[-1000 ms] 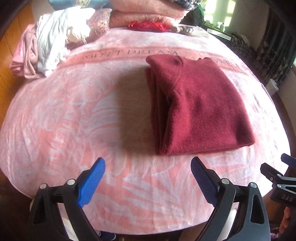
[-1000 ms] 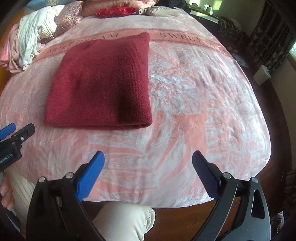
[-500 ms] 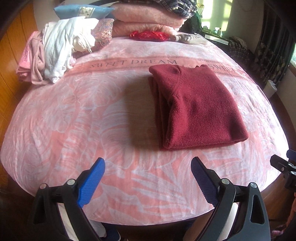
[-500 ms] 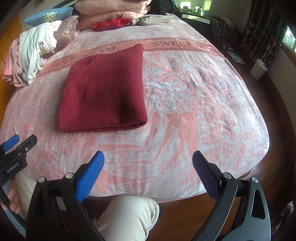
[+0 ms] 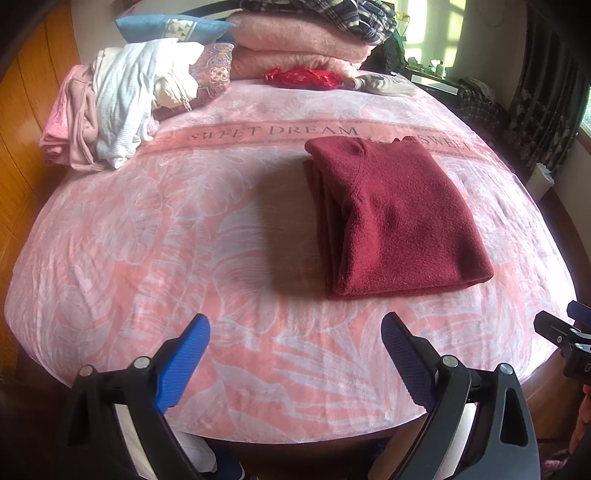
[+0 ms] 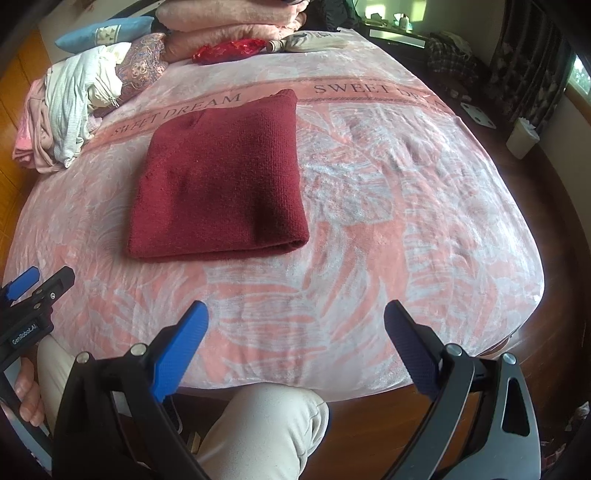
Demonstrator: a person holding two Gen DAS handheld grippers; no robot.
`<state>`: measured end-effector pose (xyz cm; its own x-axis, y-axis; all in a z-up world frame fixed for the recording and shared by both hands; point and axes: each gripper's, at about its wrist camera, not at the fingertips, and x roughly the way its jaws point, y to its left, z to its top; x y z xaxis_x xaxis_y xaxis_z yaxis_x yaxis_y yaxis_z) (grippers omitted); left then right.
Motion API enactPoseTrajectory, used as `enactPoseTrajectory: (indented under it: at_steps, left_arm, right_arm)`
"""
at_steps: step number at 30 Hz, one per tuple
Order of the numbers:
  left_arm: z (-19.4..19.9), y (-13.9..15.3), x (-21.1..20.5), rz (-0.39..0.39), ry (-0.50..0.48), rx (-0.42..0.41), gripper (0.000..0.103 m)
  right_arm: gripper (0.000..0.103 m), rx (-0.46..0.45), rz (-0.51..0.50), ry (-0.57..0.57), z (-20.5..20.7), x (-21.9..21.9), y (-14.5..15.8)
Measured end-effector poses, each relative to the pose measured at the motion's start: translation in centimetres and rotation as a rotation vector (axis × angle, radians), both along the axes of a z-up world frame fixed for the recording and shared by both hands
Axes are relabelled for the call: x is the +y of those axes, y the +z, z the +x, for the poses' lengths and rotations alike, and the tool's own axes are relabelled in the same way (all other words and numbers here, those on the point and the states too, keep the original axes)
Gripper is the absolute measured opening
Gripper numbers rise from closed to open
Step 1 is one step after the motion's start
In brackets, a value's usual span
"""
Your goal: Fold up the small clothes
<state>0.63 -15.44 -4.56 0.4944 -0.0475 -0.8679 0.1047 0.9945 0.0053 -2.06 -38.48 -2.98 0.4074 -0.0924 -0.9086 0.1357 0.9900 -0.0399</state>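
- The red sweater lies folded flat in a neat block on the bed, near the middle and a bit toward the pillow end.
- Its long side runs away from the person, from the near edge up toward the words on the blanket. The stacked fold layers show on its left side.
- It looks done, so my guess is the next job is to move it aside or fetch a new piece from the pile.
- Both grippers hang back past the near edge of the bed, apart from the sweater.
- The left gripper is open wide and holds nothing. The sweater lies ahead of it and a little to the right.
- The right gripper is also open wide and holds nothing. The sweater lies ahead of it and to the left.
- Neither gripper looks clearly nearer to the sweater.
- The blanket reads "SWEET DREAM" in a band just past the sweater's far end.
- The left gripper's body, seen from the right view, reads "GenRobot.AI".
- A heap of clothes sits at the far left corner, well apart from the sweater. It looks unfolded.
- Folded pink blankets and a blue pillow sit at the head of the bed.
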Motion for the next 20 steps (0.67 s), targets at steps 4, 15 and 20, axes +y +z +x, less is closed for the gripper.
enactPoseTrajectory:
  at_steps: [4,15,20]
  left_arm:
    - [-0.07,0.01,-0.10,0.005,0.002,-0.005,0.094]
    - [0.12,0.05,-0.37,0.012,-0.015,-0.004,0.094]
    - [0.27,0.08,-0.40,0.016,-0.023,-0.008,0.094]
  right_arm:
    - [0.096,0.001,0.000,0.000,0.03,0.20,-0.02]
    - [0.096,0.006,0.004,0.010,0.42,0.48,-0.30]
    - [0.096,0.007,0.006,0.010,0.48,0.45,-0.39]
